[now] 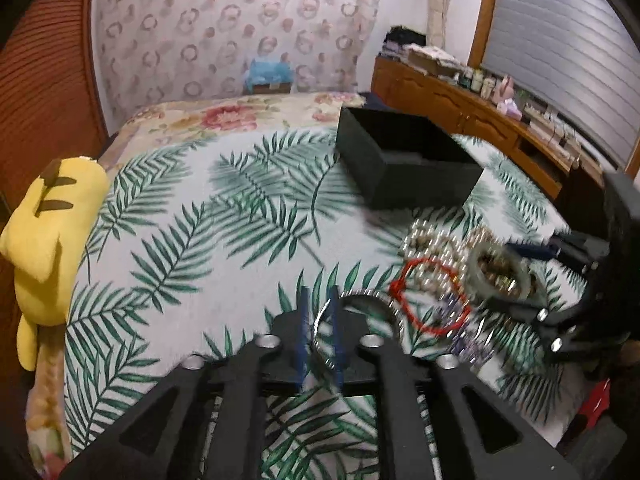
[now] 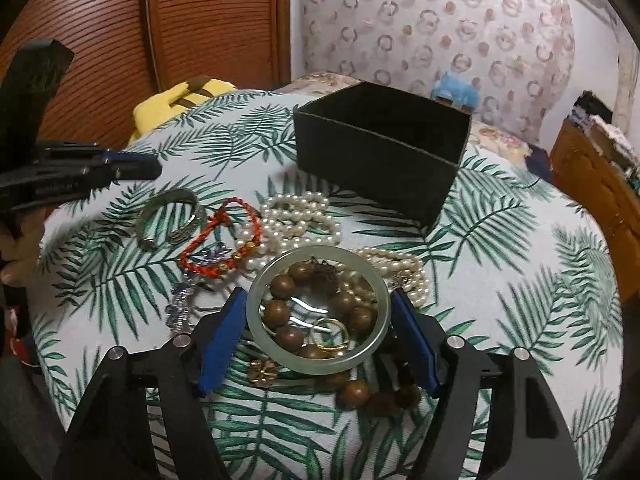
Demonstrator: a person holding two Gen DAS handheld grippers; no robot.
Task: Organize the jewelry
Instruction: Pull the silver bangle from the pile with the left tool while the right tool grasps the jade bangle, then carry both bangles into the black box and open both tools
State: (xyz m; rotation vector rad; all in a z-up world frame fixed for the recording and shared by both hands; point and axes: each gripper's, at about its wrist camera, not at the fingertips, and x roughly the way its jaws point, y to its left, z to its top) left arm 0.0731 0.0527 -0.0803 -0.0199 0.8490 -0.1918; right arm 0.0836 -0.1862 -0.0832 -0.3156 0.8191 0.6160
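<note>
Straddling the silver bangle (image 2: pixel 170 218) rim, the left gripper (image 1: pixel 320 332) is set with jaws narrowly apart, not pressing; red cord bracelet (image 2: pixel 224 236) and pearls (image 2: pixel 300 216) are heaped mid-cloth; the jade bangle (image 2: pixel 318 308) is bracketed by the right gripper (image 2: pixel 320 336), contact unclear, black box (image 2: pixel 380 152) behind for stowing

Left tool (image 1: pixel 319 322) narrowly parted around silver bangle (image 1: pixel 352 312), red cord bracelet (image 1: pixel 430 294) beside, black box (image 1: pixel 404 164) beyond

Open box (image 2: pixel 380 152) sitting toward far side of tablecloth (image 2: pixel 520 300). Jewelry heap lying before it: bangle (image 2: pixel 318 308) resting over wooden beads (image 2: pixel 360 394), pearl strands (image 2: pixel 300 216) behind, cord bracelet (image 2: pixel 224 236) and metal cuff (image 2: pixel 170 220) lying left.
</note>
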